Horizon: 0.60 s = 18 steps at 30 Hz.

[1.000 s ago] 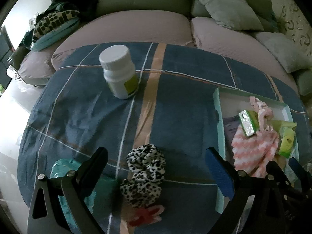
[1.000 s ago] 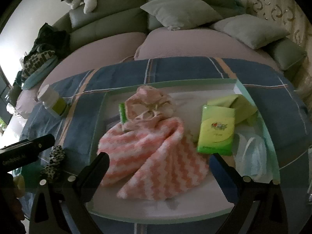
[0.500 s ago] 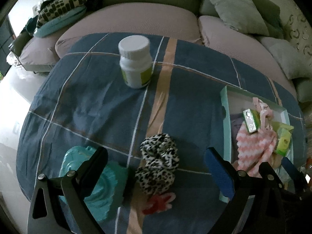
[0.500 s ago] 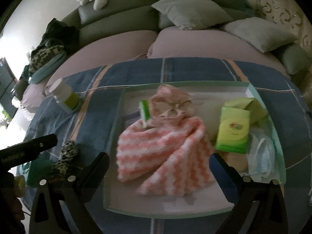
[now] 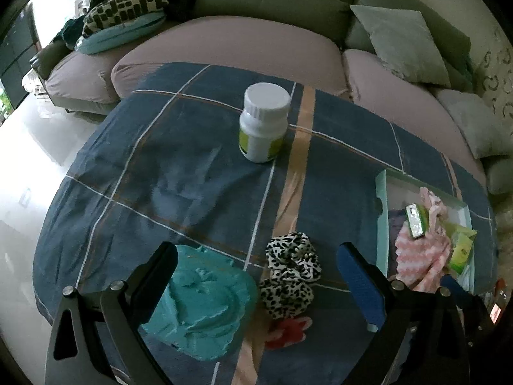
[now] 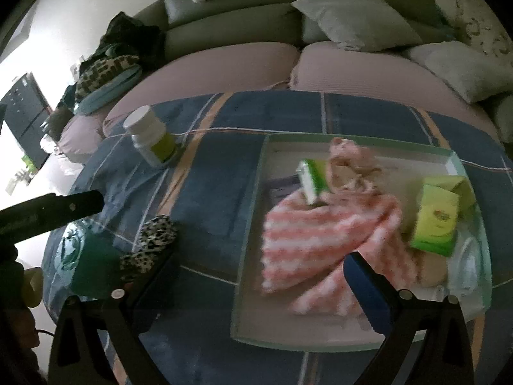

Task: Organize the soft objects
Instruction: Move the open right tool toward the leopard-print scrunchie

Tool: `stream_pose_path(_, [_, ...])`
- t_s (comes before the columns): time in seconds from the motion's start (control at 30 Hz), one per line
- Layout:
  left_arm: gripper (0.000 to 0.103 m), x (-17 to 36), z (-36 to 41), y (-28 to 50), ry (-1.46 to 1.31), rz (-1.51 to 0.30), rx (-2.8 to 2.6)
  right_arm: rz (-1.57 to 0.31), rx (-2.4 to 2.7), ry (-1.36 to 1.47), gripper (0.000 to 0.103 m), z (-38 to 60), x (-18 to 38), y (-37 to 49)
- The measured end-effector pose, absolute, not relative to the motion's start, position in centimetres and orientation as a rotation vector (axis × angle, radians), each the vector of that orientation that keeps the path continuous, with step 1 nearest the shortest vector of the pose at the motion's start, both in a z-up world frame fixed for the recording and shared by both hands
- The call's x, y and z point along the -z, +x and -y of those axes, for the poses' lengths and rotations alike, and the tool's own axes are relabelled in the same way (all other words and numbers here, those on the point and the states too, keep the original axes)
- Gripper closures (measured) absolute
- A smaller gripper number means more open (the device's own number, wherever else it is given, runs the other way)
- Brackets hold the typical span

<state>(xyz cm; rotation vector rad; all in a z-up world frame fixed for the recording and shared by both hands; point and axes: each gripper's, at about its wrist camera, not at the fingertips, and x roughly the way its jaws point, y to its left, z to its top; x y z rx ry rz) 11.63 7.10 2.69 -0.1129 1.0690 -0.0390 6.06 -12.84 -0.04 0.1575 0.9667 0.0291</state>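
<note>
A leopard-print scrunchie (image 5: 290,274) lies on the blue plaid cloth between the open fingers of my left gripper (image 5: 256,272); it also shows in the right wrist view (image 6: 150,243). A teal soft object (image 5: 202,301) lies by the left finger. A small red-pink piece (image 5: 288,329) lies just below the scrunchie. A pale green tray (image 6: 256,224) holds a pink-and-white striped cloth (image 6: 320,237), a pink scrunchie (image 6: 349,160) and green packets (image 6: 436,221). My right gripper (image 6: 256,276) is open and empty over the tray's left edge.
A white bottle with a green label (image 5: 263,128) stands at the cloth's far middle. A sofa with pink cushions (image 5: 224,45) and grey pillows (image 5: 404,41) runs behind the table. Clothes are piled at the sofa's left end (image 5: 121,16). The tray also shows in the left wrist view (image 5: 381,221).
Both grippers have drawn back and swung left. The teal object and scrunchie sit further in the left view. The right view has shifted from the tray centre towards its left edge.
</note>
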Motion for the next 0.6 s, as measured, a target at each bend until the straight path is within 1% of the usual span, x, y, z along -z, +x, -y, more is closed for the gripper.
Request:
stream_pose_path(0.2, [0.004,-3.8,-7.9,10.2,-0.137,-1.031,0.040,-0.960,-0.075,0.141,0.000,11.2,-0.6,5.7])
stream_pose_path(0.6, [0.004,-3.1,-8.7,6.3,-0.194,-1.016,-0.003,-0.981,-0.056,0.152,0.001,11.4,-0.3,3.1])
